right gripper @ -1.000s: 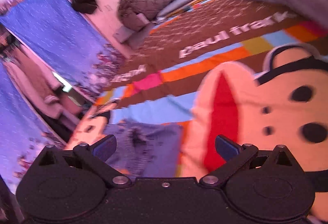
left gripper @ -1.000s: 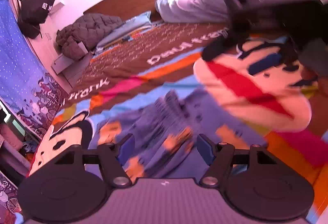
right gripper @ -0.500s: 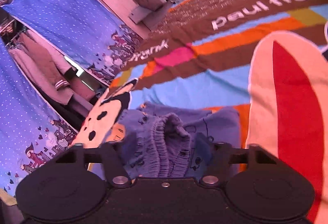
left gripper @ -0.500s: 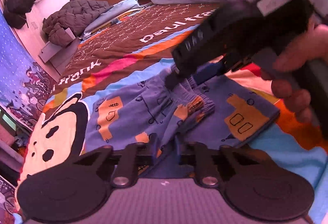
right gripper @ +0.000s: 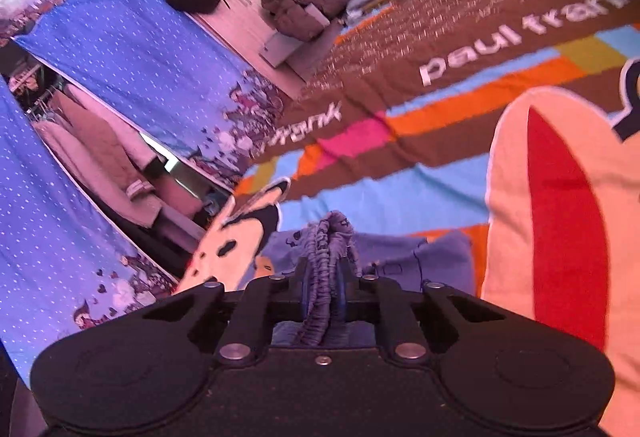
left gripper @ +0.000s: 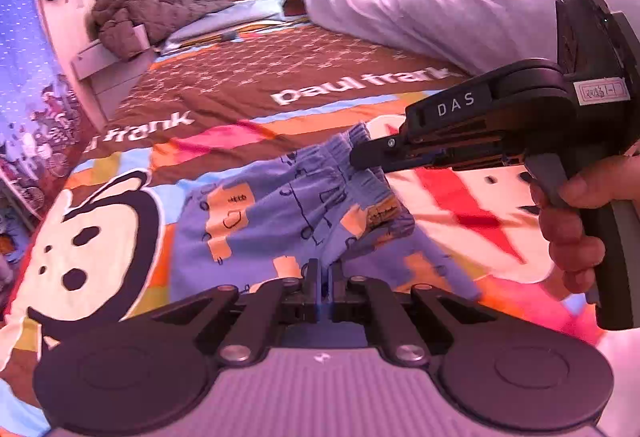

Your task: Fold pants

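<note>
Only the left wrist view shows both tools at once: the right hand-held gripper (left gripper: 362, 159) reaches in from the right, gripped by a person's hand (left gripper: 576, 221), its tips pinching the gathered waistband of the blue patterned pants (left gripper: 280, 213), which lie on the cartoon-print bedspread (left gripper: 100, 249) of the bed. The left hand-held gripper (left gripper: 324, 277) is clamped narrow on a fold of the same pants near their lower edge. The right wrist view instead shows the ribbed waistband (right gripper: 330, 261) bunched upright between its jaws, which are closing on it, and a blue curtain (right gripper: 132, 49) beside the bed.
</note>
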The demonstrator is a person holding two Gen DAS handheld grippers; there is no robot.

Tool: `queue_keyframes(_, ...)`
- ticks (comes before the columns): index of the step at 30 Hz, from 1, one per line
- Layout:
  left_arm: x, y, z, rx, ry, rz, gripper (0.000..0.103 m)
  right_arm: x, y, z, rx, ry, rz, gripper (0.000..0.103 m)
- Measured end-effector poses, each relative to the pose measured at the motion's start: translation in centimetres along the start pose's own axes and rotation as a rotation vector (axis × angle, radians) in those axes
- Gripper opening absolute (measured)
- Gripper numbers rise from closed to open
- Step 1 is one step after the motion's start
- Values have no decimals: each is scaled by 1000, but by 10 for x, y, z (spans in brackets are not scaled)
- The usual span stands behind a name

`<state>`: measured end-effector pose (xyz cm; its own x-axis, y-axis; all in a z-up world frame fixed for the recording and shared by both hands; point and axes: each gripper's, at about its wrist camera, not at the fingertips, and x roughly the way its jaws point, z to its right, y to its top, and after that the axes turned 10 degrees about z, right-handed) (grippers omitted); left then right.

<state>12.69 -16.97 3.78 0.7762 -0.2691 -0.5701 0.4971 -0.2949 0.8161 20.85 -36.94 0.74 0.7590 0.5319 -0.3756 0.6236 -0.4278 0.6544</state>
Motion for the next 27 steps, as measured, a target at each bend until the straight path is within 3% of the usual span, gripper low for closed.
queue_keyframes(8, 26, -18, 37, 61, -74, -59, 4, -24, -4, 20, -15, -116, -34, 13)
queue_keyframes(11, 37, -30, 37, 30, -79, -108, 14, -14, -17, 34, -31, -160, -74, 16)
queue_keyframes(13, 31, -29, 31, -13, -98, -105, 36, -10, -25, 41, -48, -187, -81, 25)
queue_keyframes(14, 26, -28, 26, -37, -107, -98, 58, -11, -27, 43, -48, -188, -74, 32)
queue_keyframes(15, 19, -26, 21, -58, -107, -83, 70, -15, -27, 43, -52, -191, -61, 37)
queue_keyframes(16, 12, -24, 17, -73, -98, -67, 71, -18, -27, 41, -68, -196, -50, 39)
queue_keyframes(17, 9, -22, 13, -80, -85, -62, 71, -21, -27, 39, -92, -208, -38, 45)
queue_keyframes(18, 6, -19, 9, -88, -58, -63, 72, -24, -27, 34, -132, -236, -19, 58)
queue_keyframes(20, 1, -15, -1, -127, 28, -78, 78, -29, -26, 23, -237, -301, 25, 76)
queue_keyframes(24, -4, -11, -26, -255, 165, -83, 97, -32, -31, 8, -384, -390, 94, 98)
queue_keyframes(27, -5, -12, -42, -314, 269, -75, 103, -31, -34, 5, -395, -413, 111, 102)
